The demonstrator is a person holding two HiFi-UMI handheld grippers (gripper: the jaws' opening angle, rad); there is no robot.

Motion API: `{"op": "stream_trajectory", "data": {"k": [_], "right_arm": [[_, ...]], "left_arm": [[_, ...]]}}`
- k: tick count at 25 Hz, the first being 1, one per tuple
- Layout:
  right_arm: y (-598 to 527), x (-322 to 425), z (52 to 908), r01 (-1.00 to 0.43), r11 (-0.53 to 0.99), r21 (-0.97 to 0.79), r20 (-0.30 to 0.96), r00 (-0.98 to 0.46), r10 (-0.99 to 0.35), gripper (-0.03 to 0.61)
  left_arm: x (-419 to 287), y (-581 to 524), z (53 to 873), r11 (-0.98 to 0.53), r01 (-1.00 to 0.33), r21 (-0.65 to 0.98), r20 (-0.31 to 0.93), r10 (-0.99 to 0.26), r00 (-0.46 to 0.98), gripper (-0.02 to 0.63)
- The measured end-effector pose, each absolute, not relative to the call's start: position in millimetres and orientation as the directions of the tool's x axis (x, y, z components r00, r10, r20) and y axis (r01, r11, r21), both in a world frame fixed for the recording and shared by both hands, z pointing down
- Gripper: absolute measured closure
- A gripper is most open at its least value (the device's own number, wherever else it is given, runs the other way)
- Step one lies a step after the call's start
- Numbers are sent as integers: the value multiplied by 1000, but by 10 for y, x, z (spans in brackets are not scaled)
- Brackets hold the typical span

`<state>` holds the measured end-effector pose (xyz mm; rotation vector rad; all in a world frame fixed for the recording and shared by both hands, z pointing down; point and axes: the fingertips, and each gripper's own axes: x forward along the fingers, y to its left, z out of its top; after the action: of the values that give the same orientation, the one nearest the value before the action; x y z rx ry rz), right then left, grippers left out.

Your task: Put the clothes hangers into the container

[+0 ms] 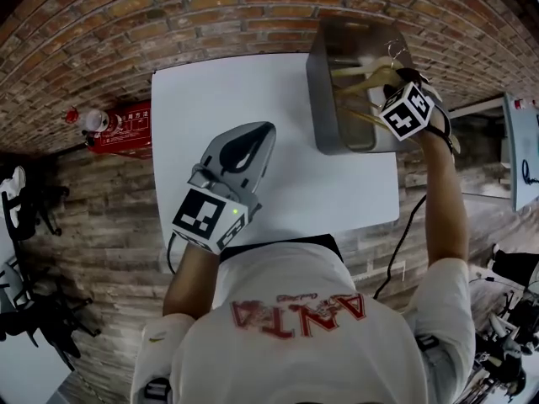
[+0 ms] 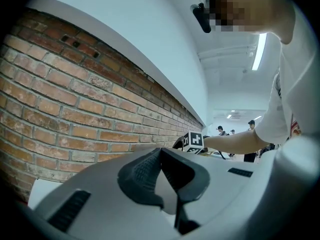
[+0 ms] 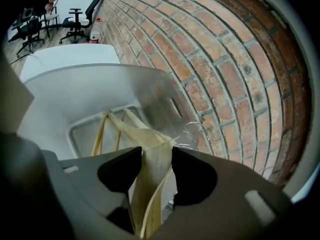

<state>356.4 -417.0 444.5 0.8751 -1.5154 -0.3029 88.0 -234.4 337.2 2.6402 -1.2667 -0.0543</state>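
fire extinguisher (image 1: 118, 129): red; on the floor off the bench's left side, at the foot of the brick wall (image 1: 168, 15)

bench (image 1: 253, 91): white top, its far edge against the brick wall; its left and middle carry only the left gripper

left gripper (image 1: 253, 140): over the near middle of the bench, well apart from the container; points toward the wall; marker cube at its back by the person's wrist

left fingers (image 2: 142, 176): tips pressed together in the left gripper view; nothing is held between them

container (image 1: 324, 99): grey, open-topped bin at the bench's far right corner, close to the wall; in the right gripper view its pale inner wall (image 3: 100, 84) sits straight below the right gripper

hangers (image 1: 362, 78): a bunch of light wooden ones with wire hooks; their top end is gripped above the container's rim, and their arms (image 3: 150, 179) reach down into the opening; the hooks stick out on the wall side

right gripper (image 1: 392, 87): held over the container at the end of the person's outstretched arm; marker cube faces up

right fingers (image 3: 192, 179): closed on the bunched wood of the hangers, one pad on each side; kept fairly wide apart by the thickness of the bunch
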Motion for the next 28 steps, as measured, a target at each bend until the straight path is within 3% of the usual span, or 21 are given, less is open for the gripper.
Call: {"op": "stream_trajectory", "data": {"k": [12,18,23,28], "right_arm": [[-4162,3531,4505,-265,694,670,739,139,-660,383],[-3988,3334,4064,-336,620,709,681,99,-725,383],[-3727,3039,3530,-488,499,716,575,7,-818,430],[-3399,2774,3204,-665,394,634,476,-65,-877,556]], "left_arm": [[724,-2302,3305,-603,-768,217,52,-778,626,604],[585,-2226,3194,-627,-751,206,44,-761,648,604],[480,-2127,3072,-662,-731,164,42,-736,676,604],[324,-2018,2933,-672,-725,149,25,-730,682,604]]}}
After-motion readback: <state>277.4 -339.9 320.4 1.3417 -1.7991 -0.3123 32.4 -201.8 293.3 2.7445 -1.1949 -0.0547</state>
